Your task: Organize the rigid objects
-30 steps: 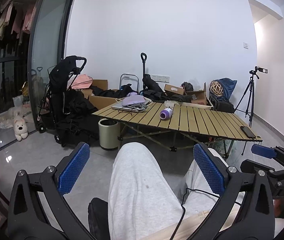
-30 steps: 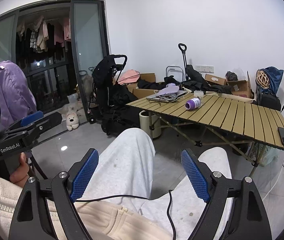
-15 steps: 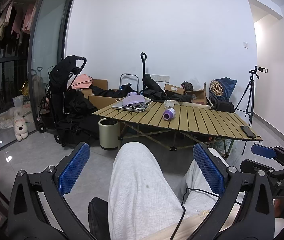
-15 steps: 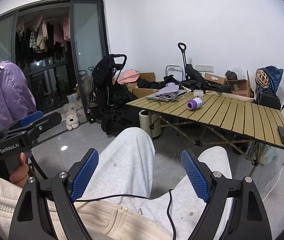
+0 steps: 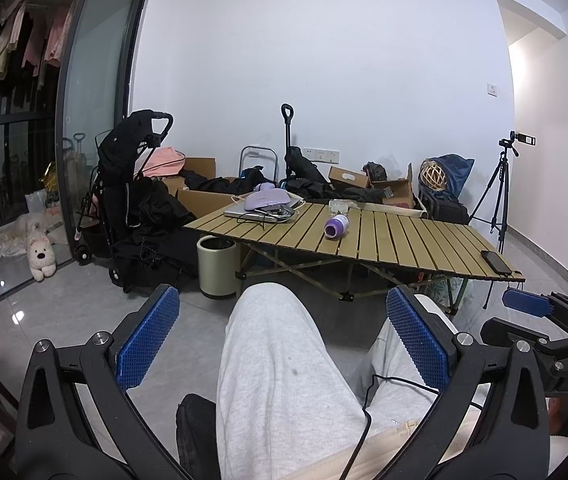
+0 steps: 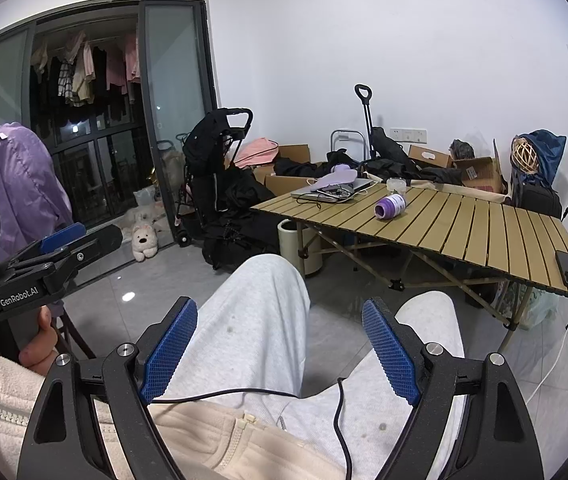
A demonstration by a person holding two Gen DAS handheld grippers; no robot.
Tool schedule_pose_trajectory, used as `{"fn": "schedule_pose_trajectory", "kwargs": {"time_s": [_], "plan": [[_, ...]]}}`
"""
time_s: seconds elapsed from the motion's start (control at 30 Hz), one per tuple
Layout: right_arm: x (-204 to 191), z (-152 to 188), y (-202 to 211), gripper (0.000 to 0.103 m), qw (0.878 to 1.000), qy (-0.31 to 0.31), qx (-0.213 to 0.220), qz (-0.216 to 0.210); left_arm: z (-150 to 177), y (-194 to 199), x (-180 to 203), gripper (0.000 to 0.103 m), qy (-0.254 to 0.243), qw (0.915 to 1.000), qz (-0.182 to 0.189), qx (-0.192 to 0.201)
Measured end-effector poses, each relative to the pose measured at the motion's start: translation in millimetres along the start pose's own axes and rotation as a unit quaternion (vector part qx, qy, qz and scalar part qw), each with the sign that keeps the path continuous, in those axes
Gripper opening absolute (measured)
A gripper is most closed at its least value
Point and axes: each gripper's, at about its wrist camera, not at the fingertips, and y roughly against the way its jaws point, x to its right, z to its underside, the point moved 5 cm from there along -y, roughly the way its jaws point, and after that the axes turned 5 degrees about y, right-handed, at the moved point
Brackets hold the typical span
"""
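A purple bottle point(image 5: 336, 227) lies on its side on the slatted wooden table point(image 5: 403, 240); it also shows in the right wrist view point(image 6: 390, 205). A clear glass jar point(image 5: 338, 205) stands just behind it. A laptop with a lilac item on top point(image 5: 262, 206) sits at the table's far left corner. A black phone point(image 5: 495, 261) lies near the right front edge. My left gripper point(image 5: 282, 336) and right gripper point(image 6: 280, 348) are both open and empty, held above my lap, well short of the table.
A cream bin point(image 5: 218, 266) stands under the table's left corner. A black stroller point(image 5: 132, 196), cardboard boxes and dark clothes crowd the back wall. A tripod point(image 5: 499, 184) stands at the right. A plush dog point(image 5: 42, 256) sits by the glass door.
The purple bottle has rolled slightly to the right on the table. Both grippers have stayed still and open.
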Motion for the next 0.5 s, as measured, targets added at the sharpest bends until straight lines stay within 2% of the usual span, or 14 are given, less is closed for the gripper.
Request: {"fn": "schedule_pose_trajectory", "kwargs": {"time_s": [0.5], "plan": [[-4.4, 0.6, 1.6, 0.089, 1.000, 0.002, 0.000, 0.006, 7.9, 0.6, 1.7, 0.103, -0.004, 1.0000, 0.003, 0.002]]}}
